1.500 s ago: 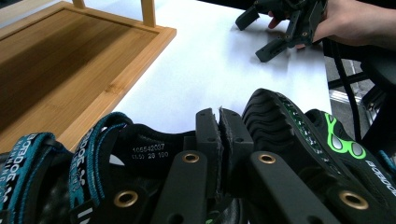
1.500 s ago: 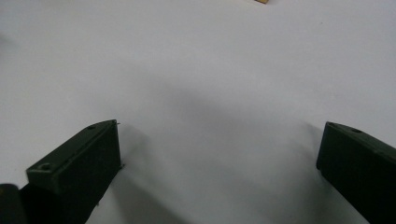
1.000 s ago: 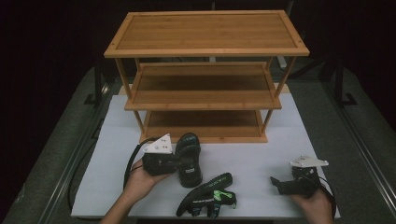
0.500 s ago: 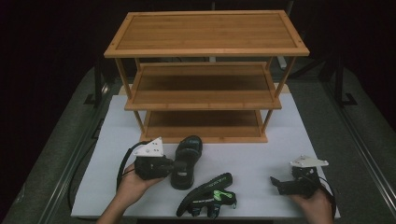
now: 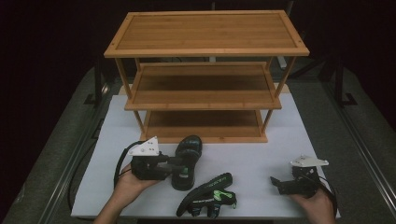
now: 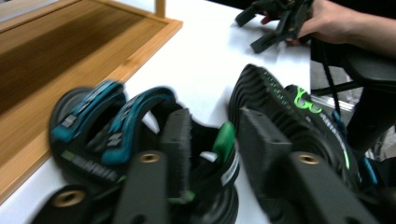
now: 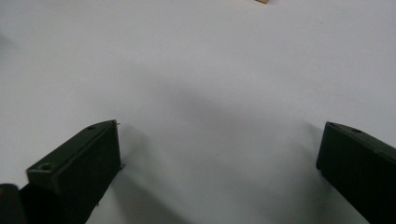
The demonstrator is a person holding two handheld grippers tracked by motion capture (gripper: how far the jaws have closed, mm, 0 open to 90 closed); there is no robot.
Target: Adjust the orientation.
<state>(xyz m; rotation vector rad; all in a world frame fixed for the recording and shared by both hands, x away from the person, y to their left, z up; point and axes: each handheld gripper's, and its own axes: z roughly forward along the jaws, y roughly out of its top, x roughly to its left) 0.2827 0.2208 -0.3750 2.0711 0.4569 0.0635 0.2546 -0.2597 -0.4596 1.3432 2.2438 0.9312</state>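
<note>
A black sandal (image 5: 189, 149) with blue straps (image 6: 93, 126) lies on the white table top in front of the rack. My left gripper (image 5: 179, 163) comes at it from the left. Its jaws are closed on the sandal's heel side, one inside and one outside (image 6: 215, 133). A second black shoe with green markings (image 5: 208, 193) lies on its side just to the right, sole ridges toward me (image 6: 289, 107). My right gripper (image 5: 276, 183) rests open near the table's right front corner, with bare white surface between its jaws (image 7: 219, 135).
A three-tier bamboo rack (image 5: 205, 32) stands at the back of the white sheet (image 5: 261, 154), its lowest shelf (image 6: 70, 51) close to the sandal. Dark floor and cables surround the table. The person's right hand (image 6: 336, 18) holds the other gripper far off.
My left gripper has drawn slightly left and toward the front edge, and the sandal has turned a little with it. The right gripper and the green-marked shoe have stayed put.
</note>
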